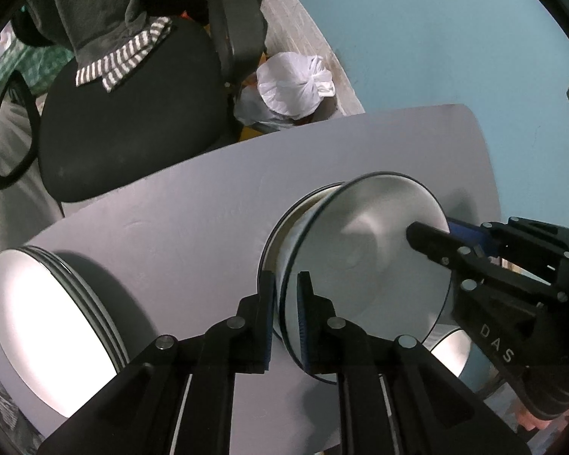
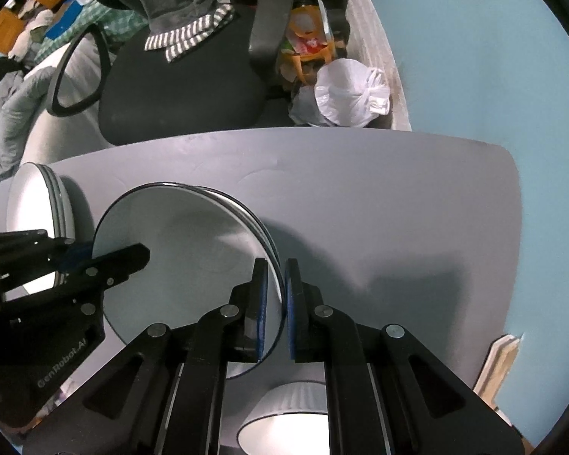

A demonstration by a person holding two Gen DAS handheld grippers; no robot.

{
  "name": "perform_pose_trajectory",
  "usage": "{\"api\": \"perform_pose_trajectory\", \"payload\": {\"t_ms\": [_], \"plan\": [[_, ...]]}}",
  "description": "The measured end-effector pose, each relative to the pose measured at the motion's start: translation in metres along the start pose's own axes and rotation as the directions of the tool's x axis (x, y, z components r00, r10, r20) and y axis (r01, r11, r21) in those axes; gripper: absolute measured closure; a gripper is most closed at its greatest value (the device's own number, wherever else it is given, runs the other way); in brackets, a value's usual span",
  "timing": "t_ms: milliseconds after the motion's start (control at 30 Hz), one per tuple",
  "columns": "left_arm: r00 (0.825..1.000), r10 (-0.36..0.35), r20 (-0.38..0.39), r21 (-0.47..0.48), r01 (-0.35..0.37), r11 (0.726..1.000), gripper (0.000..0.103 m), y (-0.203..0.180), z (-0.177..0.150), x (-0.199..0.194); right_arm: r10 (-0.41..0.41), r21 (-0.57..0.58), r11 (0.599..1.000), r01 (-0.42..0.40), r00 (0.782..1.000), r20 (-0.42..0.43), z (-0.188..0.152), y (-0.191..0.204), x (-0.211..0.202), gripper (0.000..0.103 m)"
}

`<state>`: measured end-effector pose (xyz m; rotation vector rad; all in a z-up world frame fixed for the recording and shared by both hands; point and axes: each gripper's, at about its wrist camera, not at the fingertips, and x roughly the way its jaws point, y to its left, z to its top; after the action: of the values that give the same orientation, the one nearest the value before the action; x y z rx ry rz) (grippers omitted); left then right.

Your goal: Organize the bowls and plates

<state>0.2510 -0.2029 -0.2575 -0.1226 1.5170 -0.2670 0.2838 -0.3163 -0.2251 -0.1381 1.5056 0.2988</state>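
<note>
Both tools pinch the top plate (image 1: pixel 364 250) rim: left tool (image 1: pixel 286 318) at 6 o'clock, right tool (image 2: pixel 276 303) opposite; plate stack (image 1: pixel 49 322) on desk (image 1: pixel 193 204) at 9.

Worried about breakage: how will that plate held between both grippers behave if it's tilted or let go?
The plate looks rigid and glossy, so probably slippery at its thin rim, where each gripper pinches only the edge. Likely ceramic: it may chip if dropped onto the table.

A grey table (image 2: pixel 360 197) is carrying a stack of plates (image 2: pixel 38 204), a second plate stack (image 2: pixel 254 223) and a ribbed bowl (image 2: pixel 284 413).
</note>
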Motion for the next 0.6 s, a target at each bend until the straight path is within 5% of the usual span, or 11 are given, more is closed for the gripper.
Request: {"api": "perform_pose_trajectory", "payload": {"t_ms": [100, 233, 367, 600], "plan": [[1.000, -0.024, -0.004, -0.028, 0.024, 0.999, 0.089, 0.004, -0.001, -0.001, -0.002, 0.034, 0.999, 0.002, 1.000, -0.006, 0.000, -0.003, 0.000, 0.065], [0.999, -0.054, 0.004, -0.054, 0.054, 0.997, 0.079, 0.006, -0.004, -0.006, 0.012, 0.073, 0.997, -0.011, 1.000, -0.011, -0.004, -0.010, 0.001, 0.064], [1.000, -0.006, 0.027, -0.057, 0.008, 0.998, 0.049, 0.005, -0.007, -0.016, 0.041, 0.131, 0.991, -0.038, 0.999, -0.016, -0.010, -0.019, 0.000, 0.060], [0.999, 0.024, 0.041, -0.031, -0.023, 0.999, 0.049, 0.006, -0.014, -0.025, 0.054, 0.164, 0.985, -0.053, 0.999, 0.002, -0.014, -0.022, -0.002, 0.060]]}}
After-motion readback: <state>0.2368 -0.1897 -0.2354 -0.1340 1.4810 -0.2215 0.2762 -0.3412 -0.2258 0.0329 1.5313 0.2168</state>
